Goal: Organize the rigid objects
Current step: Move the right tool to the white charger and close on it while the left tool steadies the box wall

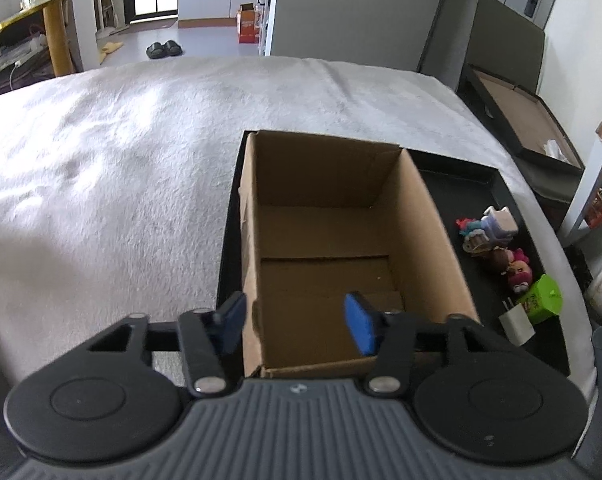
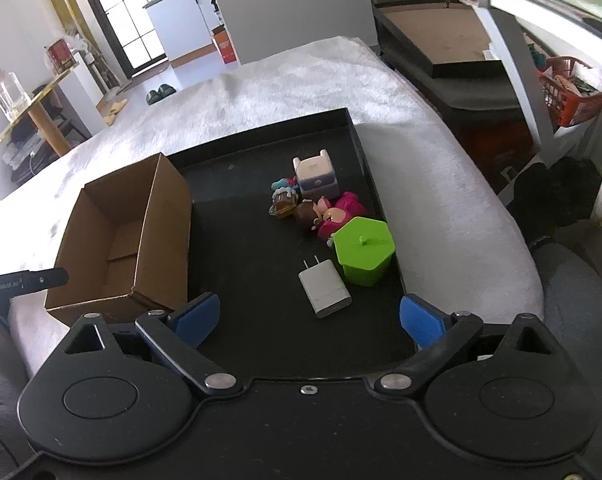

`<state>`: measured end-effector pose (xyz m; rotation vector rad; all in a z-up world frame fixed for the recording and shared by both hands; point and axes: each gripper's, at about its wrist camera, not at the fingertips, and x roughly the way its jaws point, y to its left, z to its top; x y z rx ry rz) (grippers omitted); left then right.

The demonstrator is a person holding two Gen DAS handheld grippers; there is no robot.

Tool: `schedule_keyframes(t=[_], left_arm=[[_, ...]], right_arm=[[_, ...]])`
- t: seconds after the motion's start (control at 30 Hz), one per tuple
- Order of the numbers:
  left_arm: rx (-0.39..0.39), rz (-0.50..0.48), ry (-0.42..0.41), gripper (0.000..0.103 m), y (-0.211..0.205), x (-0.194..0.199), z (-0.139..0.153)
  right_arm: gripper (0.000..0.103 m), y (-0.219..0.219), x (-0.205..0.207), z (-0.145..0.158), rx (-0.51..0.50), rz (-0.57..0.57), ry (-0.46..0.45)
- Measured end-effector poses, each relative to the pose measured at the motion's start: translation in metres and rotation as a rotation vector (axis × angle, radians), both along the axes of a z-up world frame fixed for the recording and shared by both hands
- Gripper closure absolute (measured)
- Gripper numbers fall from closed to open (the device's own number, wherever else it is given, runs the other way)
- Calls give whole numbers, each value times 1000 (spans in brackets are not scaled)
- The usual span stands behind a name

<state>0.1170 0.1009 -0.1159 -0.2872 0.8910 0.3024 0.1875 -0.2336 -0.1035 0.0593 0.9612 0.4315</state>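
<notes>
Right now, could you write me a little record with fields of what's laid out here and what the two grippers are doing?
Surface: shallow black tray on a white fuzzy blanket
Container: open brown cardboard box, nothing inside
Items: white wall charger plug, green hexagonal lidded box, cluster of small toy figures
Left gripper: open, empty, above box
Right gripper: open, empty, near charger

Left wrist cam: close above the near end of the cardboard box (image 1: pixel 333 248), facing far. Right wrist cam: further right, over the black tray (image 2: pixel 261 280). Both views share box and tray.
</notes>
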Motion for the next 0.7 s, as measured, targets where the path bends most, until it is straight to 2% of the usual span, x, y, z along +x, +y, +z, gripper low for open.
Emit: schedule_keyframes(t=[0.07, 0.2, 0.27, 0.47, 0.7], left_arm=[[-2, 6, 4, 60, 3, 2, -4], [19, -1, 10, 69, 7, 6, -10], [19, 5, 12, 78, 11, 7, -14], [17, -12, -3, 90, 18, 17, -21], [-3, -22, -26, 91, 20, 31, -27]], right_arm=[[15, 3, 3, -4, 1, 10, 10], [18, 11, 10, -13, -11, 23, 27], [21, 16, 13, -17, -25, 35, 32], [26, 28, 23, -29, -64, 75, 42], [35, 39, 37, -46, -117, 94, 62]])
